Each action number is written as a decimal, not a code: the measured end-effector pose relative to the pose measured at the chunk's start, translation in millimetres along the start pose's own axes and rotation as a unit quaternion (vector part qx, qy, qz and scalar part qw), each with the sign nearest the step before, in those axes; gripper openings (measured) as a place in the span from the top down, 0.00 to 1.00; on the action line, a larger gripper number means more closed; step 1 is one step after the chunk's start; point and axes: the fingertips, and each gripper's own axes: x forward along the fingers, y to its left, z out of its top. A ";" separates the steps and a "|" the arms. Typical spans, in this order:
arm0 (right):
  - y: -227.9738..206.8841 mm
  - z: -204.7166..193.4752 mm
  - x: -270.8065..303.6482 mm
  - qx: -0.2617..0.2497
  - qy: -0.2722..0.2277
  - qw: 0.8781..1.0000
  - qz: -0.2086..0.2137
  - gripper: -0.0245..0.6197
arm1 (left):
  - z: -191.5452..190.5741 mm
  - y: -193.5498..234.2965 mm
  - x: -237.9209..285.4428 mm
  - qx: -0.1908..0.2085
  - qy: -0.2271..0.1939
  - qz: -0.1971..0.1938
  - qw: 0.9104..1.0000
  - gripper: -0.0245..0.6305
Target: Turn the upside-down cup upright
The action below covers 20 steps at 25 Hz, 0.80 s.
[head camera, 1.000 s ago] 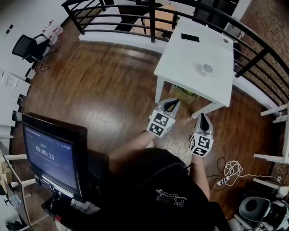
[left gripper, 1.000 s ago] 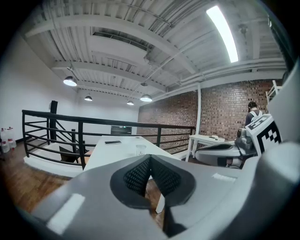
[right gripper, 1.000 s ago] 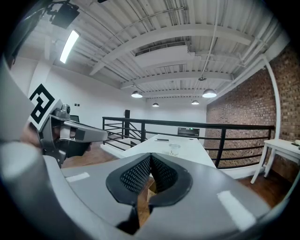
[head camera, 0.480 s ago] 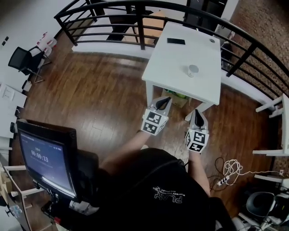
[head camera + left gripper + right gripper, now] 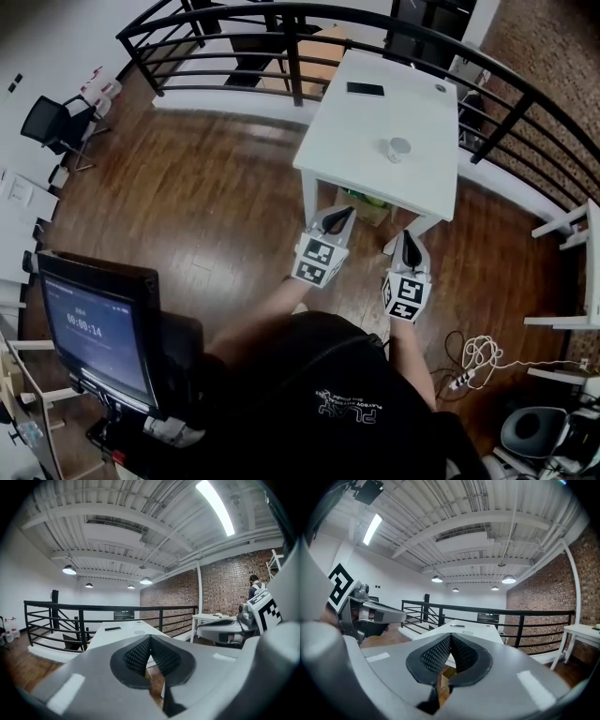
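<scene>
A small white cup stands on the white table, near the side that faces me; which way up it is cannot be made out from here. My left gripper hangs over the floor just short of the table's near edge, jaws shut and empty. To its right my right gripper is level with it, also shut on nothing. In the left gripper view the pads meet, with the table beyond them. The right gripper view shows the same: closed pads, table ahead.
A black phone lies at the table's far side. A black railing curves behind the table. A monitor stands at my left, a white cable lies on the floor at my right, and a box sits under the table.
Both grippers have edged a little toward the table, still shut. The head view has swung, so the table sits further left in it.
</scene>
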 end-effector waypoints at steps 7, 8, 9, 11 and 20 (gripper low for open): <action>3.5 -0.4 0.4 -0.006 0.002 1.000 0.002 0.94 | -7.2 3.7 -1.4 -0.006 0.006 0.003 1.000 0.97; 3.4 -0.5 -1.2 -0.006 0.002 1.000 0.002 0.94 | -7.1 2.3 -2.5 -0.007 0.006 0.003 1.000 0.97; 3.3 -0.4 -2.4 -0.006 0.001 1.000 0.002 0.94 | -6.9 1.2 -3.4 -0.007 0.006 0.003 1.000 0.97; 2.9 0.7 -2.7 -0.007 -0.002 1.000 0.002 0.94 | -6.0 0.5 -3.4 -0.007 0.005 0.003 1.000 0.97; 1.7 -0.2 -2.5 -0.008 0.000 1.000 -0.004 0.94 | -4.2 -0.8 -5.1 -0.005 0.010 0.001 1.000 0.97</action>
